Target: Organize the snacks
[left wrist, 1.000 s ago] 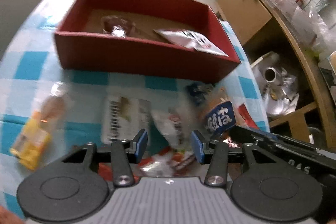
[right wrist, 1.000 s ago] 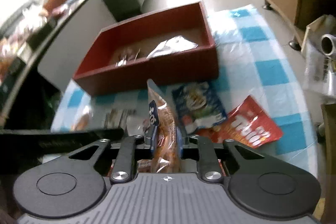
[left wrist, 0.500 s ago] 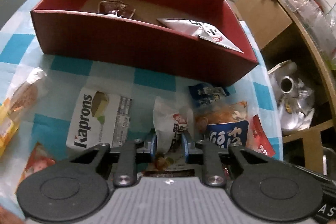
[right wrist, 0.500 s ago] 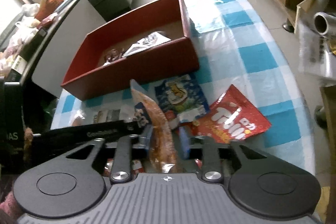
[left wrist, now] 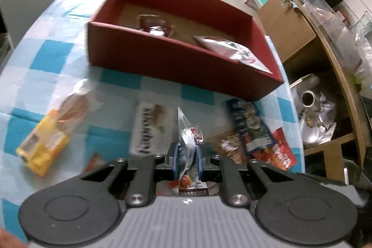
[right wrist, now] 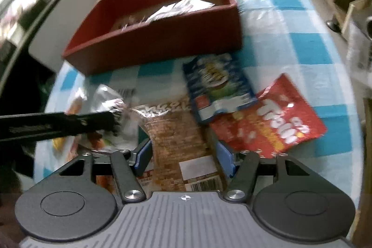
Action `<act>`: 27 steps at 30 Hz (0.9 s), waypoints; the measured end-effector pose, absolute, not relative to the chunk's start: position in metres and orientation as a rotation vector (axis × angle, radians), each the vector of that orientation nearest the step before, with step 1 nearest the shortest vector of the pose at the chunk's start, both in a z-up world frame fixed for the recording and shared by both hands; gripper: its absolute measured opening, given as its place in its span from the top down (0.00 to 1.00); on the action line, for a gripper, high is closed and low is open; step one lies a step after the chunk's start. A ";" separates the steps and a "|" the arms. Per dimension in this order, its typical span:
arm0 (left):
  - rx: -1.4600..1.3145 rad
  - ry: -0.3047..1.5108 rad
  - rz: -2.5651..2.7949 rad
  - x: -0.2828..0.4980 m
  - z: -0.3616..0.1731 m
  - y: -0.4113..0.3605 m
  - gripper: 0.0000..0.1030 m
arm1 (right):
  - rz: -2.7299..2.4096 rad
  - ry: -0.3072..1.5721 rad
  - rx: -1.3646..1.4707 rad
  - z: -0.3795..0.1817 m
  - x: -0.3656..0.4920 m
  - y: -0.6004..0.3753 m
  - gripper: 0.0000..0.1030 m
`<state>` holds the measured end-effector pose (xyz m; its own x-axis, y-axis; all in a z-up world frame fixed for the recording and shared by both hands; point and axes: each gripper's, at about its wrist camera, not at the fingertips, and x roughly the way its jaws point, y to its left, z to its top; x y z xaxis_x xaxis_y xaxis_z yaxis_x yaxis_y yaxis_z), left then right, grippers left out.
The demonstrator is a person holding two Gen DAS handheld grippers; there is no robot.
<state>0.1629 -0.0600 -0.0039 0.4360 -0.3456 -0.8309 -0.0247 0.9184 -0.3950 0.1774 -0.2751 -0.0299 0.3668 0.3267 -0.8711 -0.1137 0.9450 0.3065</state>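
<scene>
My left gripper [left wrist: 187, 161] is shut on a white snack packet [left wrist: 188, 135] and holds it upright above the checked cloth. The red box [left wrist: 186, 66] stands ahead and holds a dark wrapped snack [left wrist: 154, 25] and a white packet [left wrist: 234, 50]. My right gripper [right wrist: 183, 156] is open, its jaws either side of a brown snack bag [right wrist: 179, 132] lying flat on the cloth. The red box [right wrist: 162, 39] shows ahead of it. The left gripper's arm [right wrist: 55, 126] crosses at the left with the white packet [right wrist: 111, 106].
On the cloth lie a yellow-ended pack [left wrist: 46, 143], a white Kaprons pack [left wrist: 151, 129], a blue bag [left wrist: 251, 122] [right wrist: 216, 83] and a red bag [left wrist: 281, 150] [right wrist: 269, 122]. Cluttered shelves [left wrist: 325, 62] stand beyond the table's right edge.
My left gripper closed on the white packet and lifted it upright. My right gripper let go of the brown bag and opened; the bag now lies flat between its jaws.
</scene>
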 end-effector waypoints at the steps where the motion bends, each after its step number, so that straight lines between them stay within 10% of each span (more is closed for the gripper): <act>1: -0.380 1.109 -0.202 0.162 -0.003 -0.053 0.89 | 0.283 1.169 0.187 -0.032 0.179 -0.270 0.34; 9: -0.416 1.091 -0.209 0.154 0.002 -0.014 0.89 | 0.268 1.173 0.096 -0.038 0.184 -0.247 0.27; 16: -0.358 1.140 -0.186 0.161 -0.012 -0.012 0.87 | 0.275 1.177 0.121 -0.036 0.171 -0.246 0.46; 27: -0.292 1.161 -0.158 0.161 -0.027 -0.021 0.64 | 0.265 1.157 -0.008 -0.043 0.172 -0.224 0.23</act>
<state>0.1611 -0.0207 -0.0271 0.3930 -0.2719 -0.8784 -0.0274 0.9514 -0.3068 0.1719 -0.2237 -0.0427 0.3747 0.2029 -0.9047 -0.2116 0.9687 0.1297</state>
